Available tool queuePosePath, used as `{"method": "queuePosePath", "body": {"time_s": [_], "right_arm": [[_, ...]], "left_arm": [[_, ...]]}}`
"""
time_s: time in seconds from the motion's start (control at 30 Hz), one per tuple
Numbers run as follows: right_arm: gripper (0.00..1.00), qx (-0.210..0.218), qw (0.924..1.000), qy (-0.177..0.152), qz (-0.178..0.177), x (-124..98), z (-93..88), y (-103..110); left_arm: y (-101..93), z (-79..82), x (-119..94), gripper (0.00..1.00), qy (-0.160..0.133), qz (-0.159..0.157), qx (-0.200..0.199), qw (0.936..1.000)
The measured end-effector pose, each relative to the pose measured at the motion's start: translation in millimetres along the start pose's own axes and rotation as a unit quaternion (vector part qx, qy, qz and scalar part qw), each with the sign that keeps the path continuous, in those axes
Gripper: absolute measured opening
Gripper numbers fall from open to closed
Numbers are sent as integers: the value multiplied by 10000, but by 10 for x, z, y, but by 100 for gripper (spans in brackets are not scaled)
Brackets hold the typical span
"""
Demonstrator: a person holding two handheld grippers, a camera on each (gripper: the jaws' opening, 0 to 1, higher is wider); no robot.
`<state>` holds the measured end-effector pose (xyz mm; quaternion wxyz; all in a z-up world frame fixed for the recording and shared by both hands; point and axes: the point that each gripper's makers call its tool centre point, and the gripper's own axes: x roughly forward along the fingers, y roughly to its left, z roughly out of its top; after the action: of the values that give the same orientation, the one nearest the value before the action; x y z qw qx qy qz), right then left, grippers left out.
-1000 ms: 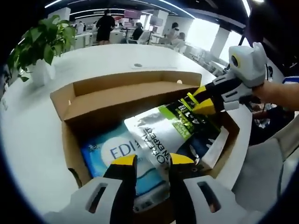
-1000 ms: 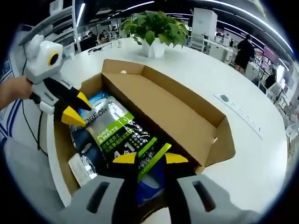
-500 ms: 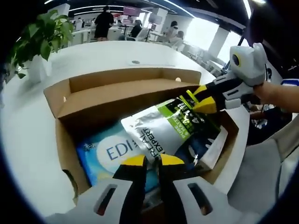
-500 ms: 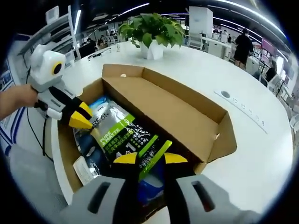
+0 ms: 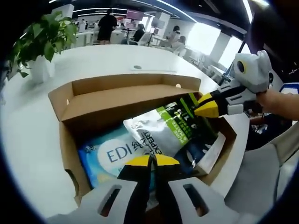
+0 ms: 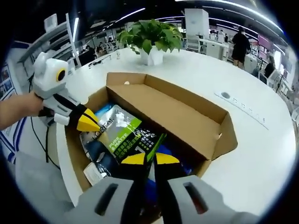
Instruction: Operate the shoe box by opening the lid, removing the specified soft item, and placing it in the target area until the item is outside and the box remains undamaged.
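Note:
An open cardboard shoe box (image 5: pixel 117 100) (image 6: pixel 173 112) stands on a white table, its lid folded back. A silver and green soft pouch (image 5: pixel 163 133) (image 6: pixel 124 135) lies slanted on top of a blue pack (image 5: pixel 110 154) and a dark pack (image 6: pixel 100 151). My left gripper (image 5: pixel 152 160) (image 6: pixel 88 123) is shut at the pouch's silver end. At the opposite, green end, my right gripper (image 6: pixel 149 158) (image 5: pixel 205 105) is shut on the edge of the pouch. A hand shows behind each gripper.
A potted plant (image 5: pixel 42 39) (image 6: pixel 149 35) stands on the round white table (image 5: pixel 28 130) (image 6: pixel 261 154) beyond the box. A white card (image 5: pixel 212 149) leans inside the box's near wall. A grey chair (image 5: pixel 261 172) sits beside the table; people stand far behind.
Both pairs of jaws have narrowed from open to shut at opposite ends of the pouch. The left gripper has moved in toward the pouch's silver edge.

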<state>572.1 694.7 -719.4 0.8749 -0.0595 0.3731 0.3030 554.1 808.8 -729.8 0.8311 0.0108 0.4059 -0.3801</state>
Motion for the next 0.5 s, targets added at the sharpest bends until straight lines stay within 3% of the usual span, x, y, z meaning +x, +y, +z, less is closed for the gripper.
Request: {"method": "queuePosePath", "body": {"time_s": [0.23,0.5], "right_arm": [[0,218,9997,-53,1,-57,6,-12],[0,247,9996,-118,5,-117,47,6]], "left_arm": [[-18,64,-57,0,-124,6,-74,9999],[-47,148,-119,0,-210,73,126,9997]]}}
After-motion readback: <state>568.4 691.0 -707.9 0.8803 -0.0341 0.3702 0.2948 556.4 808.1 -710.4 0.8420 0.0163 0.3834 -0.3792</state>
